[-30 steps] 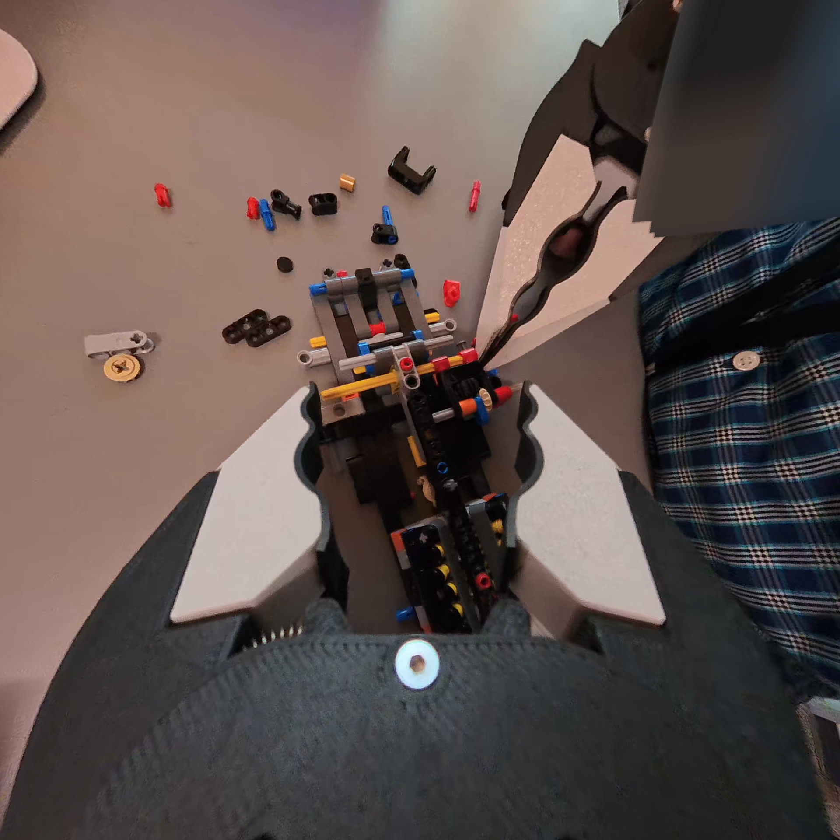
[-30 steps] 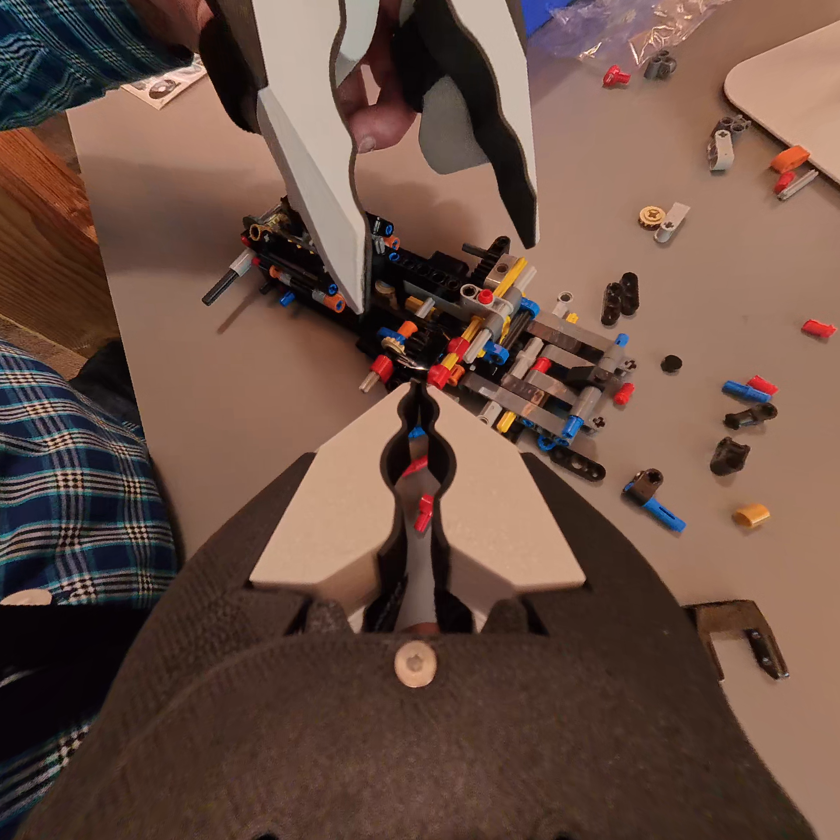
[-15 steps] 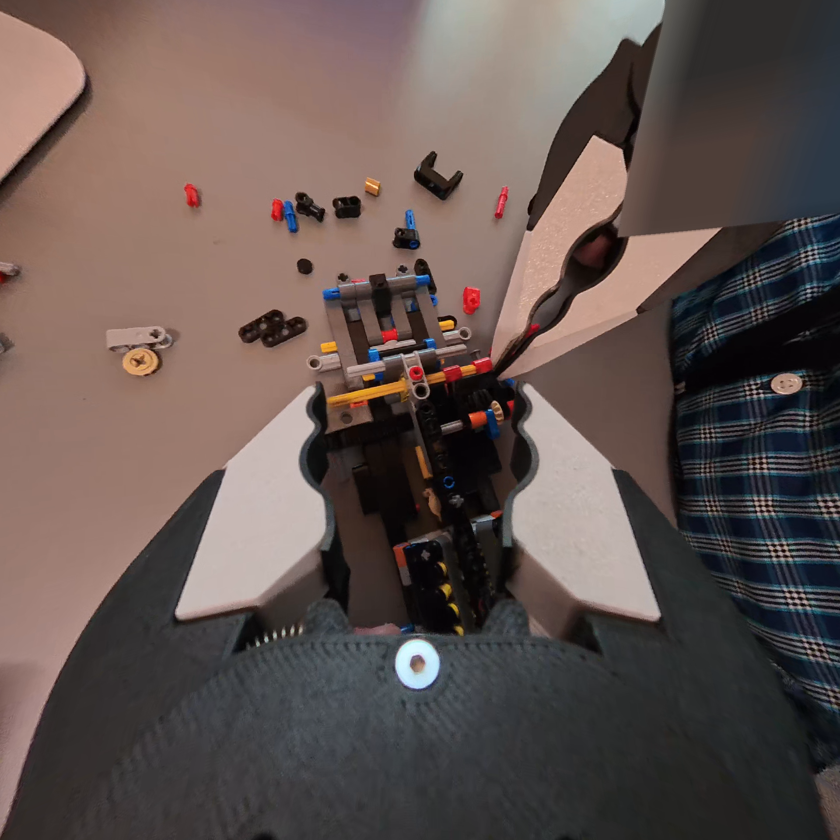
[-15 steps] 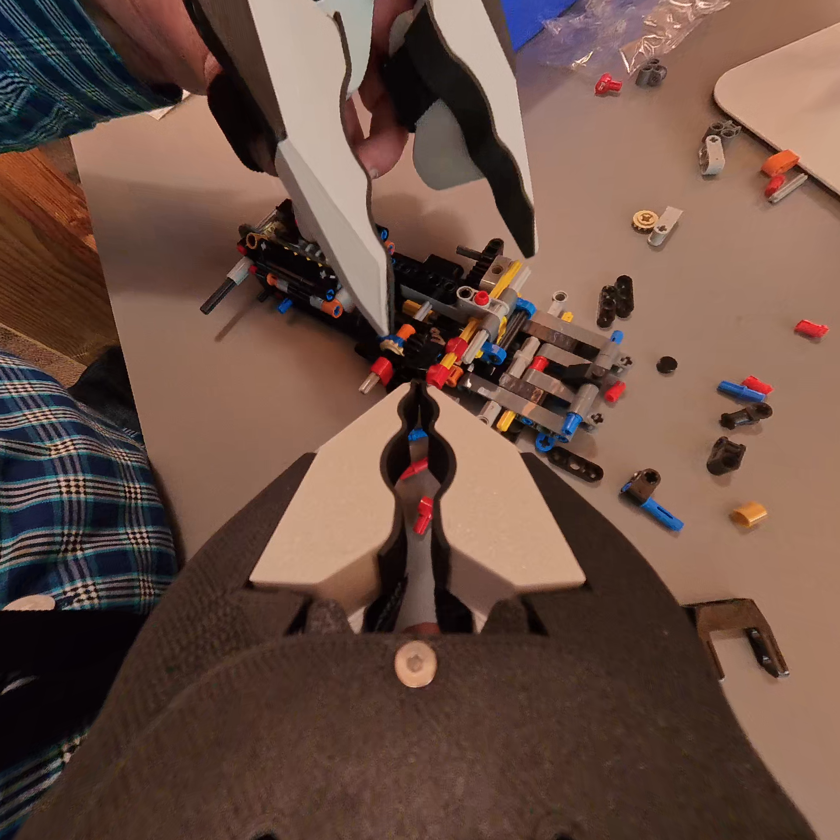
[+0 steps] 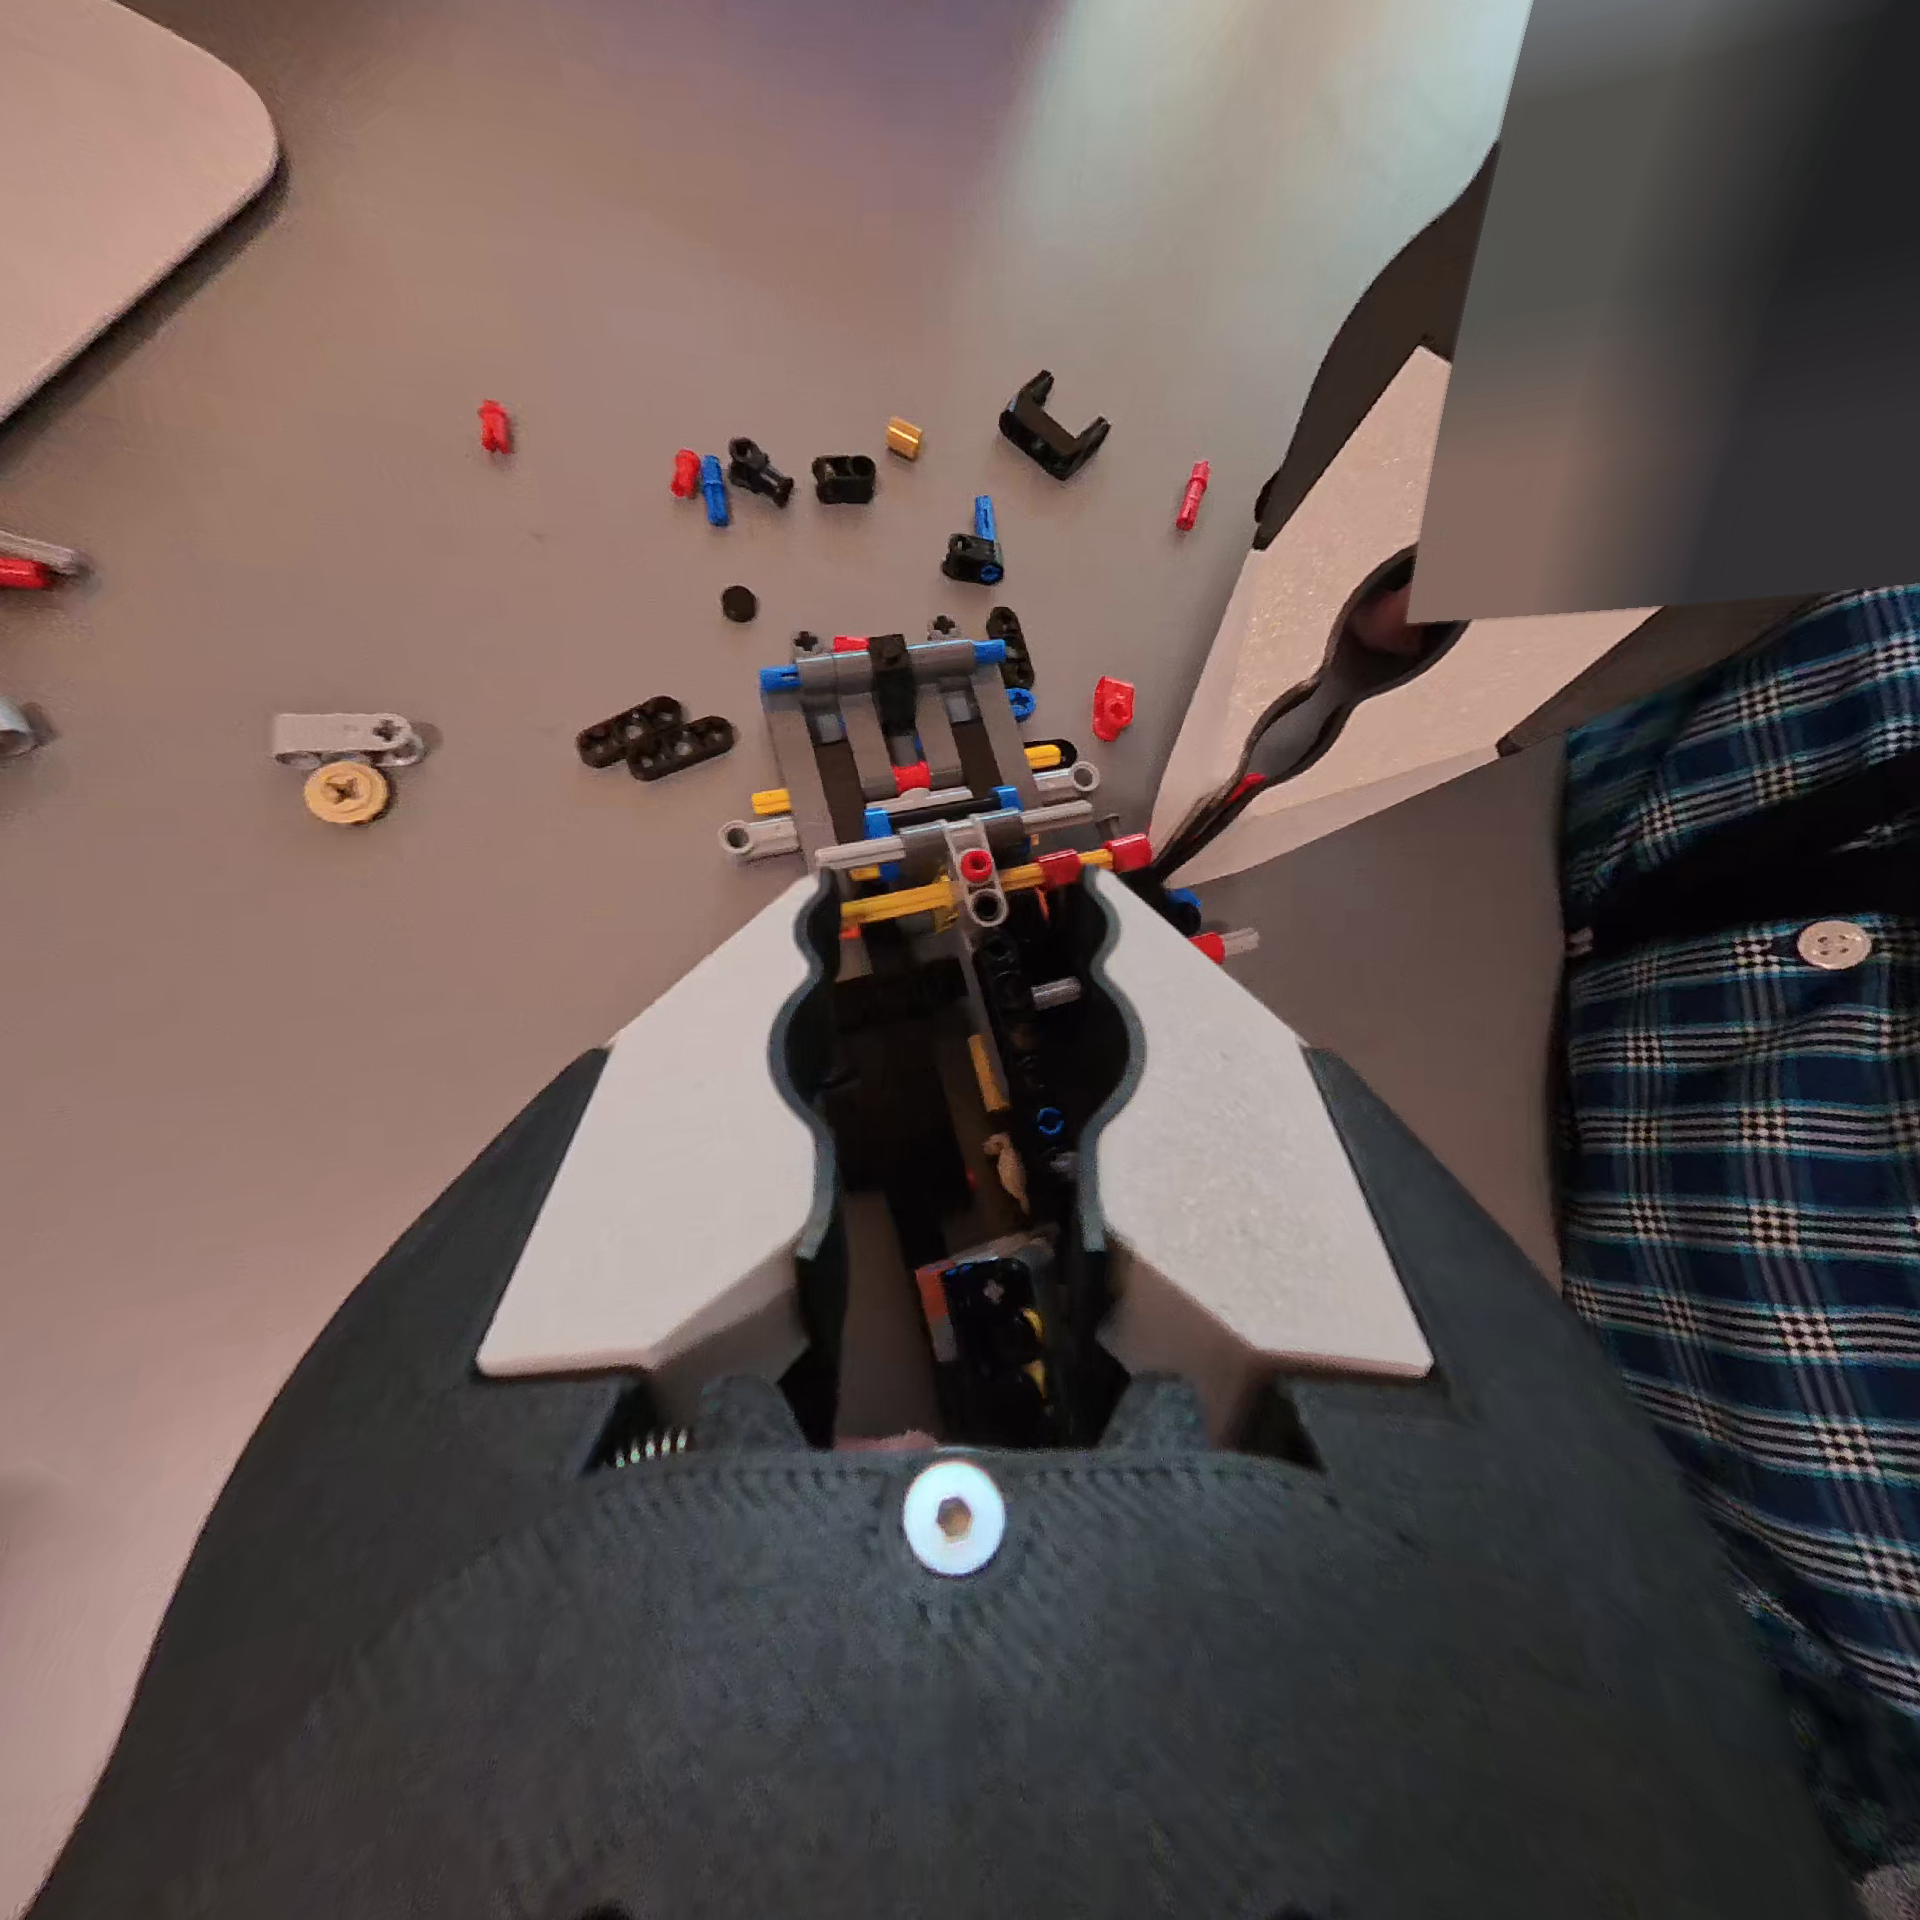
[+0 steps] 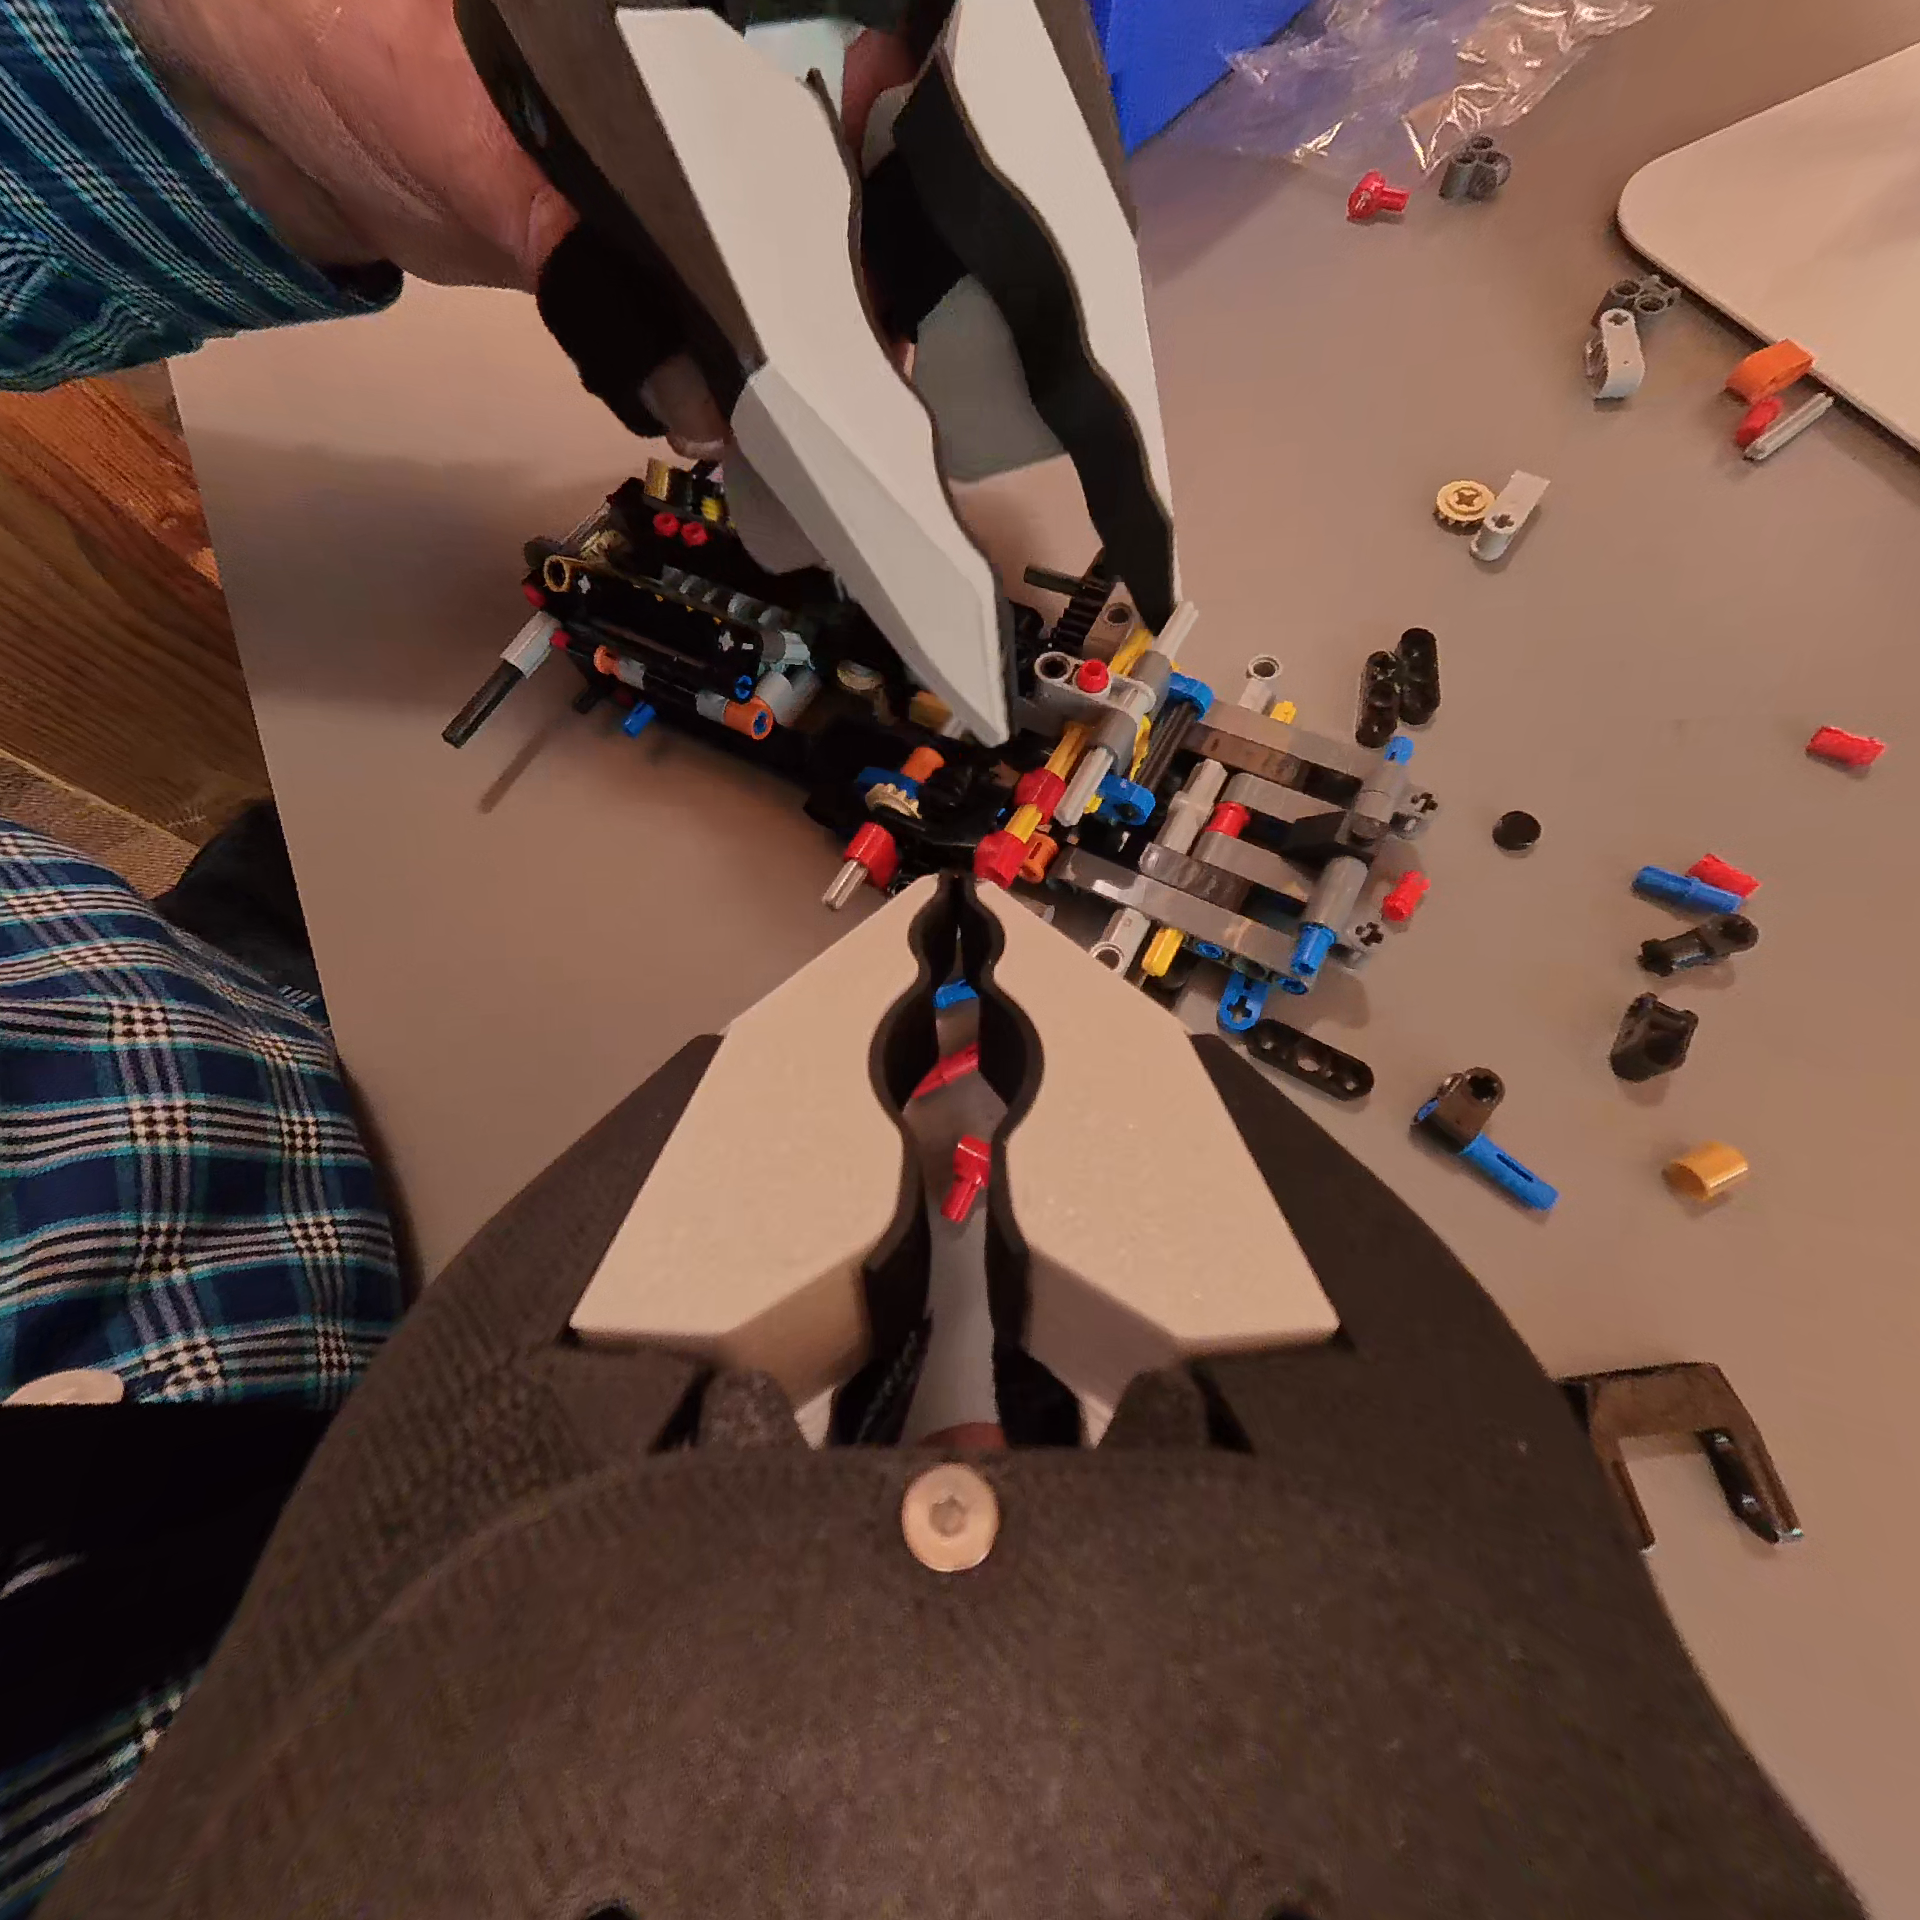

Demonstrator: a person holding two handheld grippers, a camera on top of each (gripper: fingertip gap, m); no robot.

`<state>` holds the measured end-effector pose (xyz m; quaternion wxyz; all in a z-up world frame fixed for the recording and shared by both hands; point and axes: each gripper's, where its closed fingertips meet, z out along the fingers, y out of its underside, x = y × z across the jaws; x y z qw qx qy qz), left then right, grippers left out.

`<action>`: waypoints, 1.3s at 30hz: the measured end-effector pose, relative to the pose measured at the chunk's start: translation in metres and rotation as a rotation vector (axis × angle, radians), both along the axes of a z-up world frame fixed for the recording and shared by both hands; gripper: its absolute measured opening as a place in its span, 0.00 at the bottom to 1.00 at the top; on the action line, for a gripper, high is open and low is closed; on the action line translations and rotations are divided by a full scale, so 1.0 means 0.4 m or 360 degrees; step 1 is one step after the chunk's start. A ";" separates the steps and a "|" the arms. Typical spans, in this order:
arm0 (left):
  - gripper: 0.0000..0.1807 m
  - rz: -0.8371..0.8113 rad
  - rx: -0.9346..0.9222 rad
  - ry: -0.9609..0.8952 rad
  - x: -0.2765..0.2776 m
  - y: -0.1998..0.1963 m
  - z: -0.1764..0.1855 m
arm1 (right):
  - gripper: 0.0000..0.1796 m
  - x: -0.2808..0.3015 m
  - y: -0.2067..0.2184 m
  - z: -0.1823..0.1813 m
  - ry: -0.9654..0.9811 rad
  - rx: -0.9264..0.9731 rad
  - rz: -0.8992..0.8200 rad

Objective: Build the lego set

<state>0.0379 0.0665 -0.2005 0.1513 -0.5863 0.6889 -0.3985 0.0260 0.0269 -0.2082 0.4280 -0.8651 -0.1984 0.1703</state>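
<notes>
The partly built lego model (image 6: 1226, 821), black and grey with red, blue and yellow pins, lies on the grey table; it also shows in the left wrist view (image 5: 904, 748). My left gripper (image 5: 961, 904) straddles the model's black middle from above, and its pads press on both sides; it shows in the right wrist view (image 6: 1075, 670) too. My right gripper (image 6: 951, 883) is shut, with a small red piece (image 6: 945, 1070) caught between its pads. Its tips touch the model's near side by a red bush (image 6: 1000, 854). The right gripper (image 5: 1153, 873) shows at the model's right.
Loose pieces lie past the model: black beams (image 5: 655, 738), a tan gear with a grey arm (image 5: 343, 769), a black clip (image 5: 1049, 436), a blue pin in a black connector (image 6: 1486, 1138). A pale board (image 6: 1818, 208) is at the far right. A plaid shirt (image 5: 1745, 1143) is close by. About 5 cm separates my left fingertips from my right.
My left gripper has moved forward along the model and its jaws have closed from wide open onto the model's sides. The right gripper has stayed shut at the model's side.
</notes>
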 end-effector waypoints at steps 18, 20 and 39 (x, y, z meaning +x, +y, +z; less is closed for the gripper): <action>0.24 0.0170 0.0185 0.0130 -0.004 0.031 -0.023 | 0.00 0.000 0.003 -0.001 -0.0002 0.0004 -0.0005; 0.24 0.0167 0.0186 0.0137 -0.004 0.030 -0.023 | 0.00 0.000 0.003 -0.001 -0.0004 0.0003 -0.0005; 0.22 0.0141 0.0186 0.0128 0.001 0.029 -0.023 | 0.00 -0.014 0.011 0.000 0.0010 0.0009 0.0008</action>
